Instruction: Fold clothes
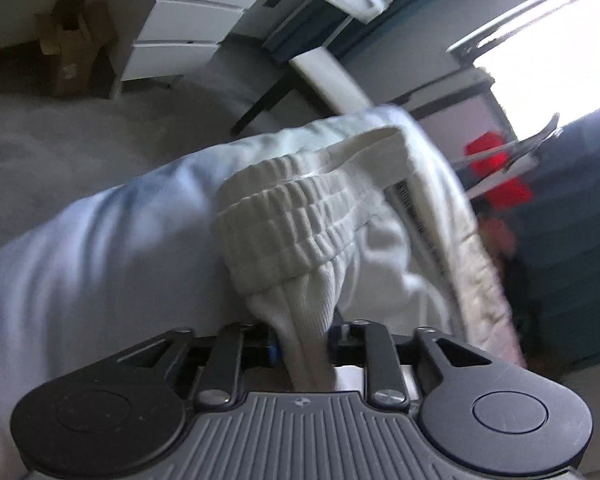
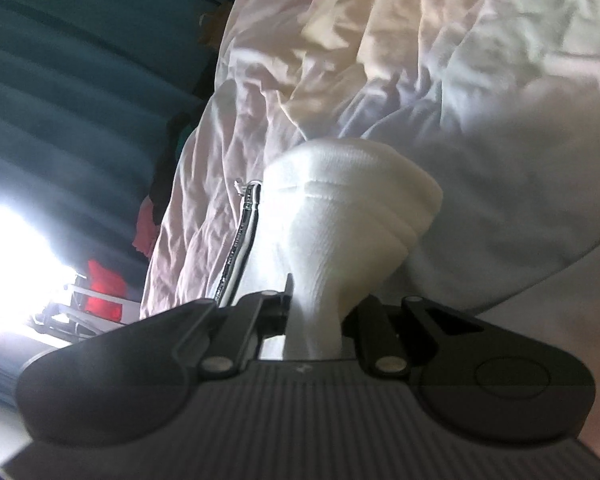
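Observation:
A white zip-up garment with ribbed hem fills both views. In the left wrist view my left gripper [image 1: 306, 344] is shut on the ribbed white hem [image 1: 276, 224], and the garment's smooth body [image 1: 92, 248] hangs off to the left, held up in the air. A zipper [image 1: 416, 216] runs along its open front. In the right wrist view my right gripper [image 2: 314, 320] is shut on another ribbed white band [image 2: 340, 208] of the same garment. The crumpled white fabric [image 2: 380, 60] spreads above it, and the metal zipper [image 2: 240, 244] lies just left of the band.
In the left wrist view there are a grey carpet floor [image 1: 60, 128], white drawers [image 1: 180, 28], a cardboard box [image 1: 72, 48], a white table edge [image 1: 332, 80] and a bright window [image 1: 548, 52]. Teal curtains [image 2: 80, 80] and a red object [image 2: 104, 292] show in the right wrist view.

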### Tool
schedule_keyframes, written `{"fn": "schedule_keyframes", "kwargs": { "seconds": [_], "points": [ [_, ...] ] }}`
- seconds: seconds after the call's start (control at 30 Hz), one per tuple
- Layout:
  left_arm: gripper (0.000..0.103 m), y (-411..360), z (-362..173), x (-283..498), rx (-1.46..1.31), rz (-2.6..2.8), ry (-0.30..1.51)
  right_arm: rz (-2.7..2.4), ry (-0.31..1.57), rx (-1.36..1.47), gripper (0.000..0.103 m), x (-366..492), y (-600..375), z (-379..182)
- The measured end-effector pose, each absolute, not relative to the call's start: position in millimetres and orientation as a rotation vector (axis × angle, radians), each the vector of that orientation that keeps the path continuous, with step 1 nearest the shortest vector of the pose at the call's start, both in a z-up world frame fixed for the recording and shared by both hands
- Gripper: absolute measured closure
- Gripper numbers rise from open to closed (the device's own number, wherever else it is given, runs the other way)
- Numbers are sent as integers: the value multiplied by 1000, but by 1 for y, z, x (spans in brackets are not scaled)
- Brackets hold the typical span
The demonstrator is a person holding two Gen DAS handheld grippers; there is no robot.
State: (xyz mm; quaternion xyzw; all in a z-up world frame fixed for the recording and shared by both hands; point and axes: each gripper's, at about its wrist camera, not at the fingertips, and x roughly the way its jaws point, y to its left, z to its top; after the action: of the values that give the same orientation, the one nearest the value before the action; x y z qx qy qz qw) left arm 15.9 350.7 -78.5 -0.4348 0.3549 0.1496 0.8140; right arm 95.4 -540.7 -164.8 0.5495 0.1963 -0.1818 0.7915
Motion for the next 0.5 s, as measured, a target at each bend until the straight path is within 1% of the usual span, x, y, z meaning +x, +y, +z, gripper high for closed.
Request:
{"fn": "schedule_keyframes", "kwargs": {
  "seconds": [0.07,0.1,0.13,0.17,0.33,0.5],
  "points": [
    [66,346,-68,6,-880,320,781,-391,423,1179,91,96,-541,-165],
    [57,344,-61,1,-843,323,785,-391,423,1176,91,98,-541,-165],
    [51,341,-52,-4,-794,340,787,-392,424,1173,91,99,-541,-165],
    [50,337,-43,-9,-741,361,788,-393,425,1167,91,100,-541,-165],
    [38,301,-1,-16,-521,364,721,-402,431,1134,91,103,-539,-159],
    [32,233,21,8,-423,262,661,-406,436,1108,91,102,-537,-156]
  ]
}}
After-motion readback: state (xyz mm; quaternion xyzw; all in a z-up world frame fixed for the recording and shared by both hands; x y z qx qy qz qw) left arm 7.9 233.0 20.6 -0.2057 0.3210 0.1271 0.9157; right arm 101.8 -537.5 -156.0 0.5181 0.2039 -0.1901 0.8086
